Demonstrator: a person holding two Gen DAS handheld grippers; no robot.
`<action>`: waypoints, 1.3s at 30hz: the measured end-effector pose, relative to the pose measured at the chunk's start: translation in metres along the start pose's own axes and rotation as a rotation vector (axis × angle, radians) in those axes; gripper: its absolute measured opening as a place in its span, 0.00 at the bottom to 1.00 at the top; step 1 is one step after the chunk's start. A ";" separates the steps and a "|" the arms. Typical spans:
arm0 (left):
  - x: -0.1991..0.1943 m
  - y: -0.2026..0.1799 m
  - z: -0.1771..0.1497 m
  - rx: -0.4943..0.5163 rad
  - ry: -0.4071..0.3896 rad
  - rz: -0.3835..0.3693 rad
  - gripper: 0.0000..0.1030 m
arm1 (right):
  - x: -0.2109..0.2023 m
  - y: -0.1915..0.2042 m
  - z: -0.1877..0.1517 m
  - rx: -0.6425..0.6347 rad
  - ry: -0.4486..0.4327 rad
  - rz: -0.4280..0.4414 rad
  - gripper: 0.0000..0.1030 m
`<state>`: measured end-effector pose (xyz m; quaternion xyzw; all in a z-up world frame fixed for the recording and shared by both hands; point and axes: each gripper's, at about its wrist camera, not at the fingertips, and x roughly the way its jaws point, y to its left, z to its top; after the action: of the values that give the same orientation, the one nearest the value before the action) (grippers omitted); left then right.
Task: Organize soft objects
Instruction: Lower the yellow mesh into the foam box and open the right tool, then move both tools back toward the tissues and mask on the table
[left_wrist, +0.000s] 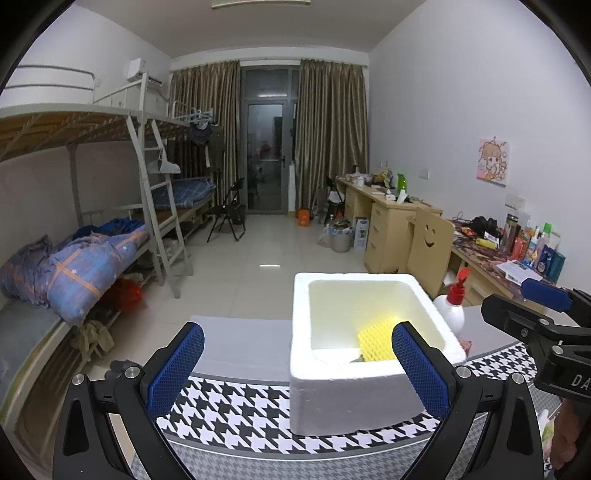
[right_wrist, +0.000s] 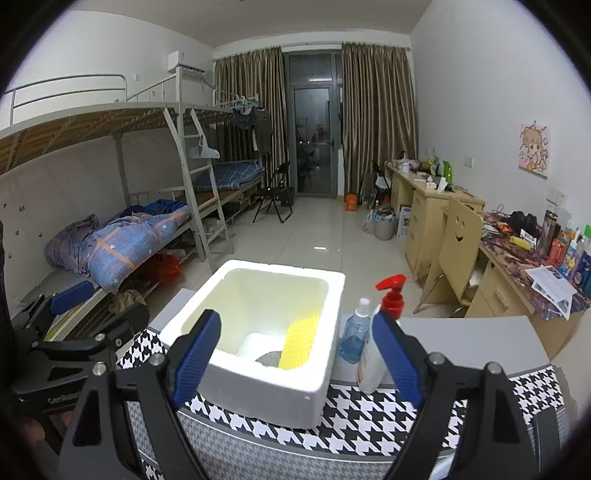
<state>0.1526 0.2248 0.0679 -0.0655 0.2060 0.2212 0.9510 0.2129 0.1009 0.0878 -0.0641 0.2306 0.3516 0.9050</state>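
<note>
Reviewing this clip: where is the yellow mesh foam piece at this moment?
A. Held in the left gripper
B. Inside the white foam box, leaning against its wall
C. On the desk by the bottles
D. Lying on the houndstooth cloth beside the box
B. The yellow mesh foam piece stands inside the white foam box, leaning against its right inner wall; the left gripper and the right gripper are both open and empty.

White foam box (right_wrist: 258, 384) on houndstooth cloth (right_wrist: 369, 417) — yellow sponge (right_wrist: 300, 341) inside, right gripper (right_wrist: 295, 363) wide.
</note>
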 end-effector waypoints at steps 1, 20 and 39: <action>-0.002 -0.002 0.000 0.002 0.000 -0.002 0.99 | -0.004 -0.001 -0.001 0.005 -0.003 0.000 0.86; -0.054 -0.031 -0.012 0.035 -0.043 -0.062 0.99 | -0.061 -0.015 -0.020 0.024 -0.068 -0.012 0.87; -0.088 -0.071 -0.031 0.074 -0.050 -0.163 0.99 | -0.111 -0.033 -0.048 0.024 -0.113 -0.071 0.89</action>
<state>0.1014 0.1200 0.0791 -0.0413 0.1844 0.1369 0.9724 0.1450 -0.0040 0.0946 -0.0418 0.1810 0.3195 0.9292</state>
